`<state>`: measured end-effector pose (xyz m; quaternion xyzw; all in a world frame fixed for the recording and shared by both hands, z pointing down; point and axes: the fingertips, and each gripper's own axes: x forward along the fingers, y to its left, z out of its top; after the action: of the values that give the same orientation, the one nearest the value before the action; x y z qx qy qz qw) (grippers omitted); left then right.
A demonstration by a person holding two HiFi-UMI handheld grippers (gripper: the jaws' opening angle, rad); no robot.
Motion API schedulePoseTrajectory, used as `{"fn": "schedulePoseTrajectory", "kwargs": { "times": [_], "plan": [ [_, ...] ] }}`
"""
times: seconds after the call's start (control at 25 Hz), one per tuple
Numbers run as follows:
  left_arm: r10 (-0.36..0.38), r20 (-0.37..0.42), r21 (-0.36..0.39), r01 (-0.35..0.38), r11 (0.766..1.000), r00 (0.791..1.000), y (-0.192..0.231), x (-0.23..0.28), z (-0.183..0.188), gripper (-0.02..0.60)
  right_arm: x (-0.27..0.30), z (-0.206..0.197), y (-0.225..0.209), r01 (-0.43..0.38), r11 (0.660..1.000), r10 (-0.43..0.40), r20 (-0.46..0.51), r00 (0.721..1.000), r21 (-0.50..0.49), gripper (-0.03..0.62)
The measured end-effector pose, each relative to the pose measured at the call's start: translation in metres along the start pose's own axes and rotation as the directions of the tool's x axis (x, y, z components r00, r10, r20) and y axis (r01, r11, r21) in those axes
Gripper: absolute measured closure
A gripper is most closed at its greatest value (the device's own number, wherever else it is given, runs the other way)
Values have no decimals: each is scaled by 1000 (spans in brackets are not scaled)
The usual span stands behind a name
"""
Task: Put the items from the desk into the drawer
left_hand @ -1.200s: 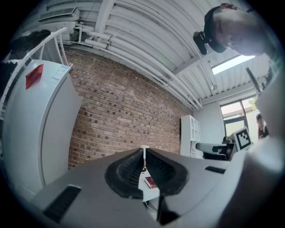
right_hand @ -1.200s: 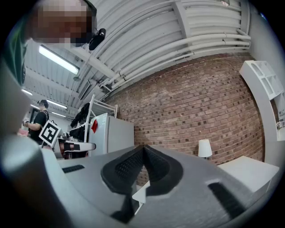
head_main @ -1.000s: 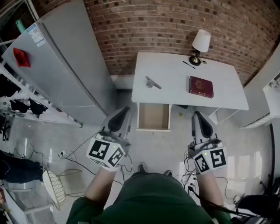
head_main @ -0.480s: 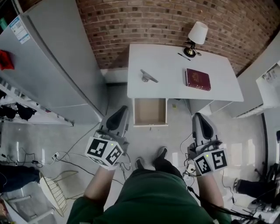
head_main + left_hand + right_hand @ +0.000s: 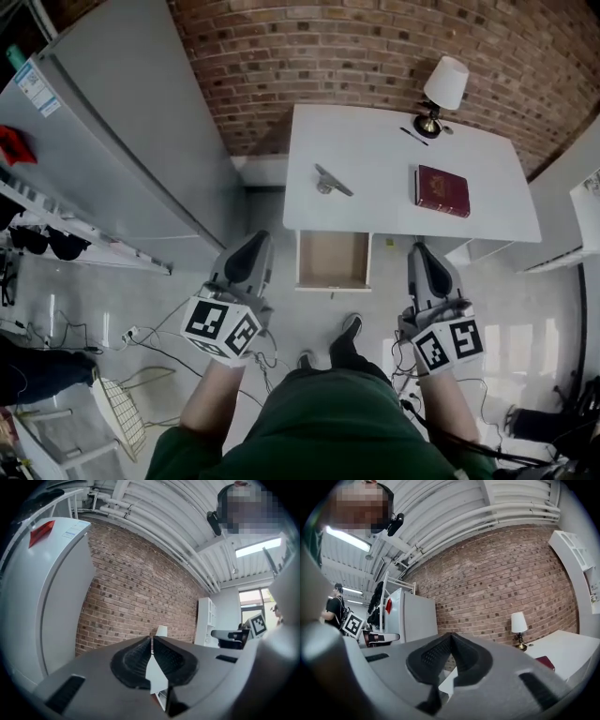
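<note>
While my left gripper (image 5: 251, 247) and right gripper (image 5: 423, 257) hang pressed together, empty, I judge this the approach: book (image 5: 442, 190) on the desk (image 5: 375, 155) at one o'clock, drawer (image 5: 333, 260) open at twelve; next, reach and spread.

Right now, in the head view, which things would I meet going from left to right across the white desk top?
First the metal tool → then the red book. The pen and the lamp overlap the book's span, so I leave them out.
</note>
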<state>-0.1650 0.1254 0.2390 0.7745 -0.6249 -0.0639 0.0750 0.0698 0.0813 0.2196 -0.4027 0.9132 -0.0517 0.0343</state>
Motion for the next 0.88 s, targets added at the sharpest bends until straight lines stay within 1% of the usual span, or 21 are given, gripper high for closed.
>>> {"fn": "schedulePoseTrajectory", "kwargs": {
  "times": [0.12, 0.24, 0.4, 0.48, 0.56, 0.68, 0.8, 0.88],
  "plan": [
    [34, -4, 11, -34, 999, 999, 8, 24, 2, 568, 26, 2, -21, -28, 1000, 28, 4, 1000, 9, 592],
    [52, -18, 18, -52, 999, 998, 7, 55, -1, 568, 49, 1, -48, -49, 998, 49, 0, 999, 28, 592],
    [71, -54, 32, -69, 997, 996, 8, 94, -13, 568, 79, -4, -78, -77, 996, 78, -9, 997, 51, 592],
    [84, -80, 26, -82, 996, 993, 12, 110, -22, 568, 91, -8, -92, -91, 994, 92, -15, 996, 64, 592],
    [103, -104, -2, -104, 995, 989, 19, 123, -31, 568, 102, -12, -102, -107, 991, 110, -25, 994, 82, 592],
    [134, -136, -65, -144, 987, 982, 36, 138, -43, 568, 117, -19, -113, -133, 985, 138, -40, 990, 113, 592],
    [129, -191, -152, -159, 975, 973, 51, 152, -64, 566, 128, -27, -121, -144, 980, 153, -56, 987, 134, 592],
    [128, -228, -198, -174, 965, 965, 60, 160, -81, 566, 133, -33, -126, -137, 980, 148, -66, 987, 143, 592]
  ]
}}
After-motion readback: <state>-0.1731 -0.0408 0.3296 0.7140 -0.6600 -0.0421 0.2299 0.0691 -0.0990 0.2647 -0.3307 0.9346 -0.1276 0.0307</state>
